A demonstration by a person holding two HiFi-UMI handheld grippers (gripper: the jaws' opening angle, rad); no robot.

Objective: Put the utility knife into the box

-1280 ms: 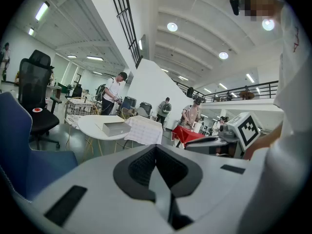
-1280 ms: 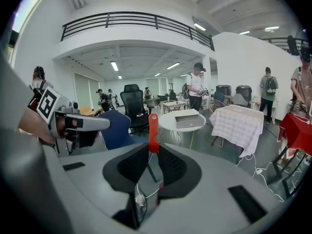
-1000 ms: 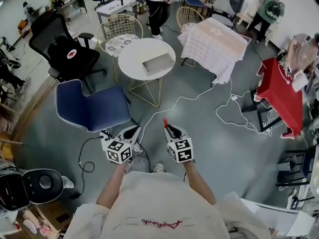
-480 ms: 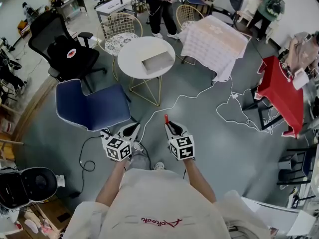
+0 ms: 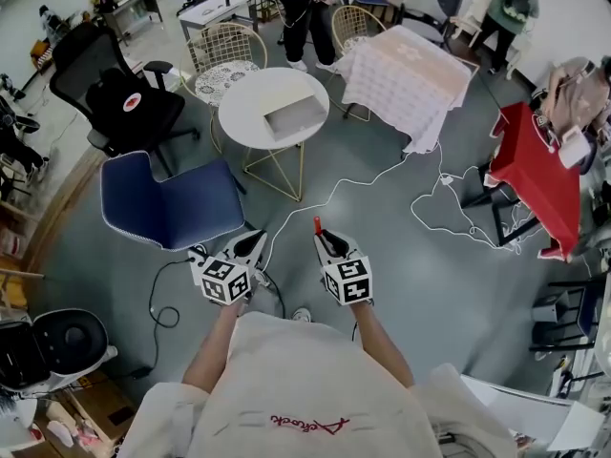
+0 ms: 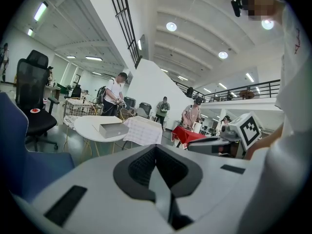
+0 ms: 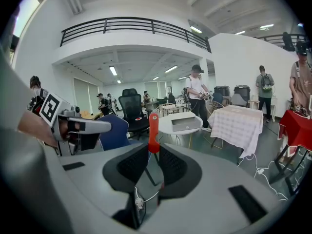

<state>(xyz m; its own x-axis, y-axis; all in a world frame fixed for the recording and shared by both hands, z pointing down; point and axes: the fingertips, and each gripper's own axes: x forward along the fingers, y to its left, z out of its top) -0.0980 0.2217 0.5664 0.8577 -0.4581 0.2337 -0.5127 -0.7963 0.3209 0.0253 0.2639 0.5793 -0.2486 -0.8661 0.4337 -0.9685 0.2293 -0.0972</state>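
A red utility knife (image 7: 154, 130) stands upright between the jaws of my right gripper (image 7: 154, 152), which is shut on its lower end. In the head view its red tip (image 5: 316, 224) pokes out past the right gripper (image 5: 323, 239). The open grey box (image 5: 295, 115) lies on a round white table (image 5: 250, 122) well ahead of both grippers, and shows small in the right gripper view as the box (image 7: 184, 123). My left gripper (image 5: 256, 239) hangs beside the right one, shut with nothing in it (image 6: 156, 152). The box (image 6: 113, 128) shows far off there too.
A blue chair (image 5: 172, 201) stands left of the path to the table, with a black office chair (image 5: 124, 103) behind it. A white cable (image 5: 382, 175) trails across the floor. A checked-cloth table (image 5: 406, 79), a red table (image 5: 539, 175), a wire chair (image 5: 224, 55) and several people are further off.
The round table and box have shifted slightly left and up in the head view. Both grippers keep the same pose and the knife stays in the right one.
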